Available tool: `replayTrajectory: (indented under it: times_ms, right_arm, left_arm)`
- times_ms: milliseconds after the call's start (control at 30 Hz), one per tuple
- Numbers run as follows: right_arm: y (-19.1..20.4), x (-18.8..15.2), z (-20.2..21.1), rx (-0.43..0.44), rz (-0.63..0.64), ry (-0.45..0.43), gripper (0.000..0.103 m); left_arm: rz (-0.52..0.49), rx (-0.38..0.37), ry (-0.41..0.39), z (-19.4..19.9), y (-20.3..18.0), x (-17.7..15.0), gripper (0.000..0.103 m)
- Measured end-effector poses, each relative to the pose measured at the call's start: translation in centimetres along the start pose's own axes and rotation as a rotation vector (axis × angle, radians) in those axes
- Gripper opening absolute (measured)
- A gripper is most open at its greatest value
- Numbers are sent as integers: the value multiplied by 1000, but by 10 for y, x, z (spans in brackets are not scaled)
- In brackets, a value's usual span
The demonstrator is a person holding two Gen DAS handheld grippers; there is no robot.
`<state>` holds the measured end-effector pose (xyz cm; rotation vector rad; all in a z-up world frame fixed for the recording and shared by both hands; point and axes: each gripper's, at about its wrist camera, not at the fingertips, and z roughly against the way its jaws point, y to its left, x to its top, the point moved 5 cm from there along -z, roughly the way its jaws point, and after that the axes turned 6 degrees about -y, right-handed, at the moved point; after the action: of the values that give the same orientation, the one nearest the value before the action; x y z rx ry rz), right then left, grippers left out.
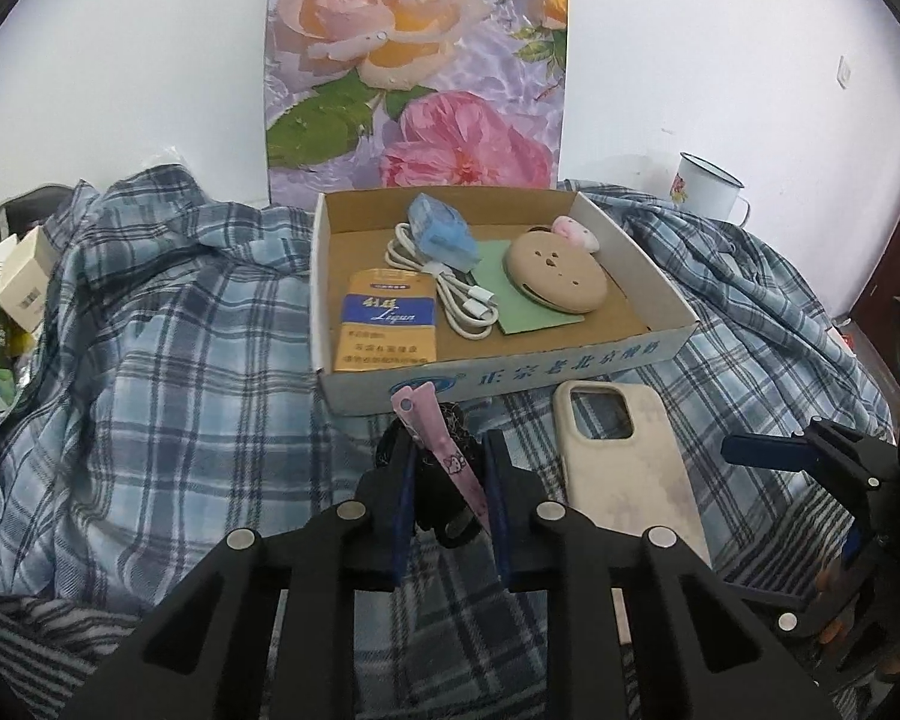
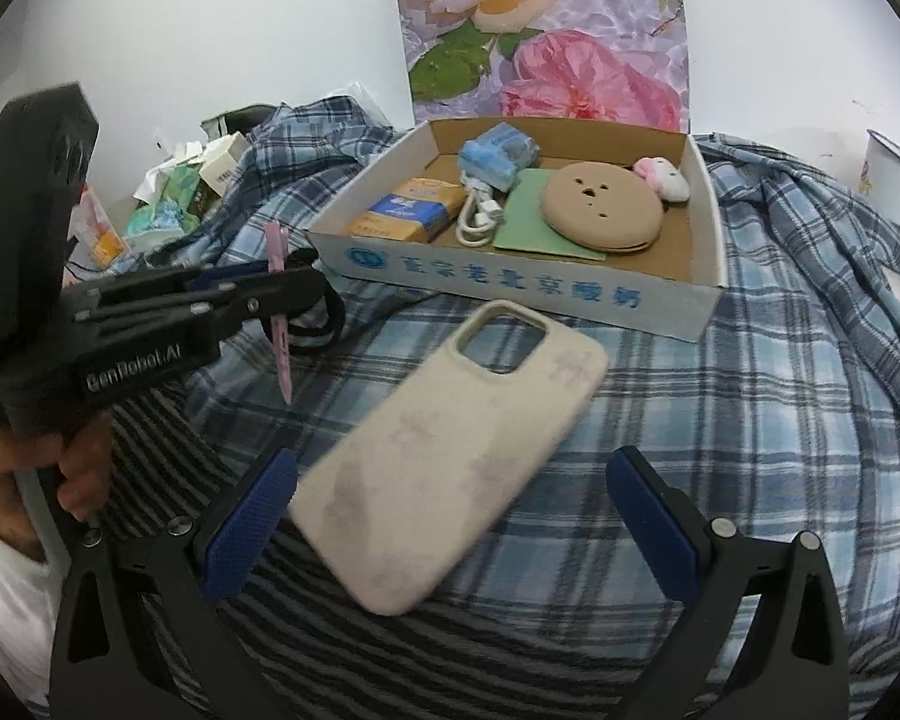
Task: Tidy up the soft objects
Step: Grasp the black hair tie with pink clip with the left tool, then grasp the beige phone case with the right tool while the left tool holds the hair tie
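My left gripper [image 1: 447, 450] is shut on a pink hair clip [image 1: 435, 450] with a black hair tie [image 1: 450, 534] hanging from it, held above the plaid cloth just in front of the cardboard box [image 1: 510, 369]. It shows from the side in the right wrist view [image 2: 279, 282], clip [image 2: 279, 306] upright. My right gripper [image 2: 450, 516] is open, its jaws either side of a cream phone case [image 2: 450, 462] lying on the cloth, also seen in the left wrist view [image 1: 618, 462]. The box [image 2: 510, 294] holds a tan round pouch [image 2: 600, 213], a white cable [image 2: 480, 216], a blue item and a cigarette pack.
A blue plaid shirt [image 1: 150, 360] covers the surface. A floral board [image 1: 414, 66] leans on the wall behind the box. A white enamel mug [image 1: 705, 186] stands at the back right. Boxes and packets [image 2: 174, 204] are piled at the far left.
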<state>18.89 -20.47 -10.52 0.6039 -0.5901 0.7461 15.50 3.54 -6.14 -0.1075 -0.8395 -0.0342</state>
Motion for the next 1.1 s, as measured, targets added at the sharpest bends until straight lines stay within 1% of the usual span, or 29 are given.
replayTrajectory:
  times_ms: [167,300,433,500,567,667,733,967,1100]
  right_arm:
    - [14,-2,-5,-29,10,23,103]
    - [23,-4,-14,-71,17,48,103]
    - [31,-7,-22,-99,25,75,103]
    - [33,-9,-27,-141,47,92,103]
    - [33,-13,-32,-182,65,118,103]
    - [30,-17,-37,-223,73,139,101]
    - [30,-16,-37,-219,75,136,97]
    - [27,-14,-27,-207,90,140,93]
    - [20,-17,-17,-198,110,145,87]
  left_arm:
    - [-8,6,-23,11,7,-3,23]
    - [-23,32,-52,19,11,-5,23]
    - [-36,38,-66,21,12,-6,23]
    - [-44,43,-72,22,11,-7,23]
    - [-47,31,-72,23,9,-8,23]
    - [-55,26,-70,22,8,-10,23]
    - [-59,19,-69,22,6,-11,23]
    - [-62,9,-70,23,4,-12,23]
    - [-66,11,-67,23,3,-13,23]
